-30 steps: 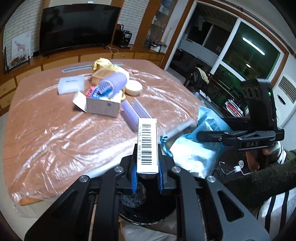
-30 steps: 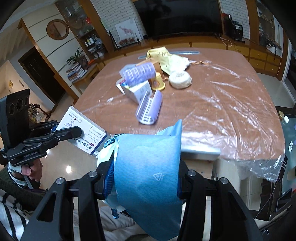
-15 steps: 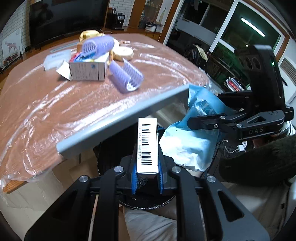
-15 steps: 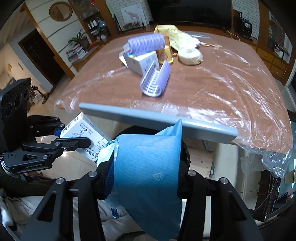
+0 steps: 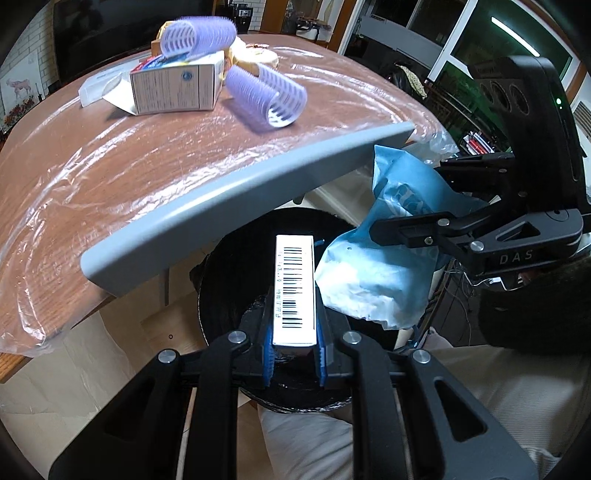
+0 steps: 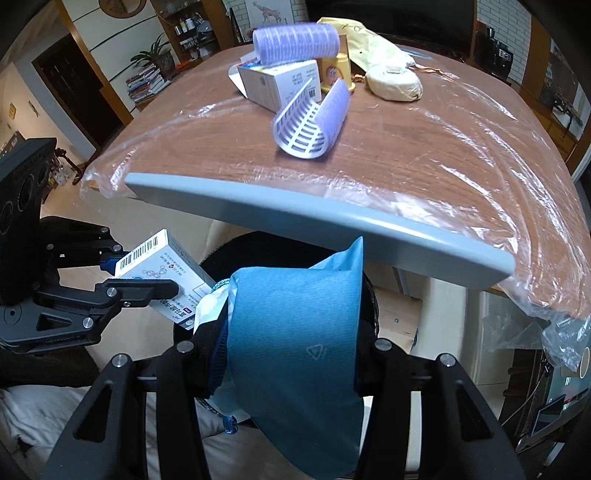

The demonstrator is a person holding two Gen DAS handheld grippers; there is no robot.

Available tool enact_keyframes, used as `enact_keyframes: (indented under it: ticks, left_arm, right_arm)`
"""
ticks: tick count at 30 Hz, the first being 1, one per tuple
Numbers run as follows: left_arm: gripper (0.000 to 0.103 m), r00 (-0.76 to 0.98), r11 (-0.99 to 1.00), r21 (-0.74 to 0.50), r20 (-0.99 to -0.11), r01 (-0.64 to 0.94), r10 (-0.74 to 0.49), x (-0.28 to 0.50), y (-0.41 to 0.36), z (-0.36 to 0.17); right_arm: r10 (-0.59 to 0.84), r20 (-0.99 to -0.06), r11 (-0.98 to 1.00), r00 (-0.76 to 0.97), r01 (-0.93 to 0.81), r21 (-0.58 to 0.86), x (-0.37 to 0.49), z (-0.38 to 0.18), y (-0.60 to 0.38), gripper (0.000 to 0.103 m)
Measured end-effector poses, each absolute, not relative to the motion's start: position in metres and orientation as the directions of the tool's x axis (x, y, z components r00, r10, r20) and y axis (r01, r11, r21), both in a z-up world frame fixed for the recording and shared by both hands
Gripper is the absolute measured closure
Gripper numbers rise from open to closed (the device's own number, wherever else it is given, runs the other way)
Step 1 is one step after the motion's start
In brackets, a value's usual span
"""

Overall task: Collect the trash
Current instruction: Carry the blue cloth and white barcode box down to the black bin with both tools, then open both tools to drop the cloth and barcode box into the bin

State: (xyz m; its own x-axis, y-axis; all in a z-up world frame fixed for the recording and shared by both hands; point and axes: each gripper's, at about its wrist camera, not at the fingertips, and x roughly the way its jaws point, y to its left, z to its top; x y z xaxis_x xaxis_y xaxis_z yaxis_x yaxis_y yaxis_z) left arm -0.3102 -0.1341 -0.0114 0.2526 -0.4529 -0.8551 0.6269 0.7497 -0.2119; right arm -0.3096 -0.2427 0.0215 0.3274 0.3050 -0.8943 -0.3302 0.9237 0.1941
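Over the black bin point(image 5: 236, 266) (contents unclear), left tongs point(image 5: 294, 345) clamp a box point(image 5: 294, 288), right tongs point(image 6: 288, 354) a blue packet point(image 6: 295, 332).

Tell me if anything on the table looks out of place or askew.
A few things. One purple hair roller is perched on top of the opened white carton, whose flap hangs loose. A second roller lies on its side, split open along its length. The plastic sheet over the table is wrinkled and sags off the edge.
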Motion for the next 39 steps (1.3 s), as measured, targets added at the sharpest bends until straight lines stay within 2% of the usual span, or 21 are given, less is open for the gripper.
enact_keyframes:
  ticks: [21, 35, 36, 37, 38, 39]
  left_arm:
    - [0.084, 0.222, 0.767, -0.171, -0.898, 0.619, -0.379, -0.296, -0.145, -0.058]
    - [0.083, 0.181, 0.769, -0.153, -0.926, 0.62, -0.33, -0.29, -0.169, -0.09]
    - [0.081, 0.179, 0.77, -0.161, -0.924, 0.618, -0.337, -0.289, -0.169, -0.091]
    - [0.066, 0.178, 0.772, -0.166, -0.923, 0.614, -0.341, -0.287, -0.166, -0.091]
    - [0.039, 0.181, 0.776, -0.174, -0.92, 0.606, -0.348, -0.286, -0.167, -0.09]
    - [0.031, 0.19, 0.777, -0.184, -0.912, 0.602, -0.363, -0.287, -0.164, -0.088]
  right_arm:
    - [0.225, -0.932, 0.938, 0.285, -0.322, 0.128, -0.305, -0.03, -0.221, 0.054]
    - [0.232, -0.944, 0.951, 0.236, -0.26, 0.169, -0.301, -0.057, -0.224, 0.053]
    - [0.235, -0.944, 0.951, 0.233, -0.254, 0.174, -0.301, -0.058, -0.227, 0.052]
    - [0.239, -0.943, 0.952, 0.23, -0.247, 0.181, -0.301, -0.059, -0.228, 0.05]
    - [0.241, -0.942, 0.953, 0.233, -0.239, 0.185, -0.302, -0.057, -0.23, 0.039]
    - [0.243, -0.94, 0.954, 0.238, -0.234, 0.187, -0.301, -0.057, -0.234, 0.032]
